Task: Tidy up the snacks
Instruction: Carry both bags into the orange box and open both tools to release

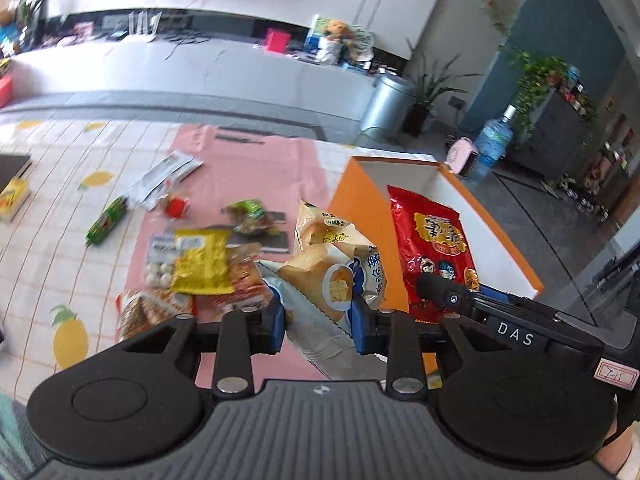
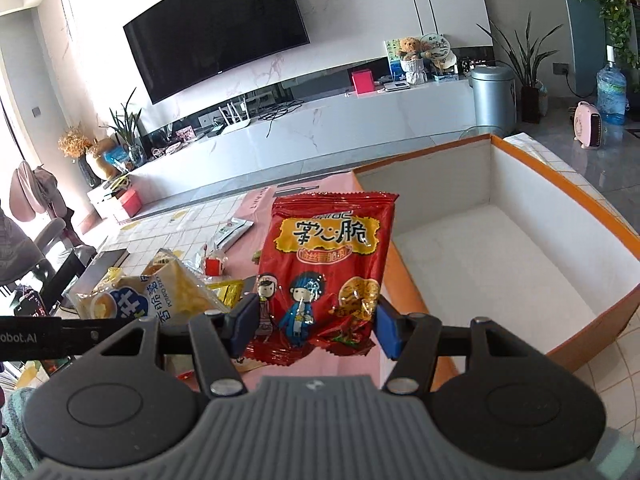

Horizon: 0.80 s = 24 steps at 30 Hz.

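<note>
My left gripper point(image 1: 320, 316) is shut on a white and blue potato-chip bag point(image 1: 332, 276), lifted above the snack pile; the same bag point(image 2: 160, 300) shows at the left of the right wrist view. My right gripper point(image 2: 316, 324) is shut on the lower part of a red snack packet point(image 2: 324, 264), held upright beside the left wall of the orange box point(image 2: 560, 184). In the left wrist view the red packet point(image 1: 432, 248) stands in front of the box point(image 1: 360, 208), with a right finger point(image 1: 444, 294) at its base. The box's white inside holds nothing.
On the pink mat point(image 1: 248, 160) lie a yellow packet point(image 1: 204, 264), a green packet point(image 1: 250, 216), a green tube point(image 1: 106, 222), a white packet point(image 1: 168, 176) and a beige bread bag point(image 1: 320, 232). A yellow box point(image 1: 14, 200) sits far left. The floor lies beyond the box.
</note>
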Available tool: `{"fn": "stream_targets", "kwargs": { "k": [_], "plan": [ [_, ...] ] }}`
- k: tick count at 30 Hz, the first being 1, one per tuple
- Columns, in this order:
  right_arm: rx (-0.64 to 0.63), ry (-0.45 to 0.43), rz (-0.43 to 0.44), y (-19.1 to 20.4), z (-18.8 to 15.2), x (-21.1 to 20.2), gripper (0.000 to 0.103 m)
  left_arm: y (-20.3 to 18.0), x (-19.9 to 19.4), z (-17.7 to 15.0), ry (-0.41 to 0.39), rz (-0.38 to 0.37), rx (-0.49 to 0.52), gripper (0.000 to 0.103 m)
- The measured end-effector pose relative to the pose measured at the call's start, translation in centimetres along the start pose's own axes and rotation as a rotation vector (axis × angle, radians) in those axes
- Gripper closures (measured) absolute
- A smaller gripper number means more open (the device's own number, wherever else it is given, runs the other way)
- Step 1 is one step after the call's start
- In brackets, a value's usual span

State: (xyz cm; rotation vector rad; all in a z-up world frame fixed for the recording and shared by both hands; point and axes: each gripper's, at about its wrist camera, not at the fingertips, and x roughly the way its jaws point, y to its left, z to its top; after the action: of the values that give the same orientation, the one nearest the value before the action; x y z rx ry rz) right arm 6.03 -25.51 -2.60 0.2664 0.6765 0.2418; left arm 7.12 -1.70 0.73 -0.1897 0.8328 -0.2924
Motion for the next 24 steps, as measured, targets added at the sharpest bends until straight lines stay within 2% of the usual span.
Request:
{"fn": "stream_targets", "kwargs": {
  "k": [7, 12, 16, 21, 24],
  "plan": [
    [0.014, 0.043, -0.010, -6.2, 3.0, -2.2, 0.045, -6.6, 2.9, 2.6, 0.017, -0.058, 0.148, 0.068],
    [0.017, 0.137, -0.041, -11.5, 5.5, -1.6, 0.045, -11.1, 6.3, 4.5, 0.082, -0.079, 0.250, 0.068],
    [0.021, 0.242, -0.042, -15.2, 7.0, 0.6, 0.045, -14.0, 9.7, 5.6, 0.164, -0.091, 0.335, 0.068],
    [-0.099, 0.386, -0.028, -16.6, 8.0, 3.8, 0.045, -16.7, 13.9, 6.3, 0.274, -0.039, 0.496, 0.068],
    [-0.169, 0.478, 0.000, -17.2, 8.5, 6.0, 0.045, -18.0, 16.6, 6.3, 0.378, -0.021, 0.609, 0.068]
  ]
}}
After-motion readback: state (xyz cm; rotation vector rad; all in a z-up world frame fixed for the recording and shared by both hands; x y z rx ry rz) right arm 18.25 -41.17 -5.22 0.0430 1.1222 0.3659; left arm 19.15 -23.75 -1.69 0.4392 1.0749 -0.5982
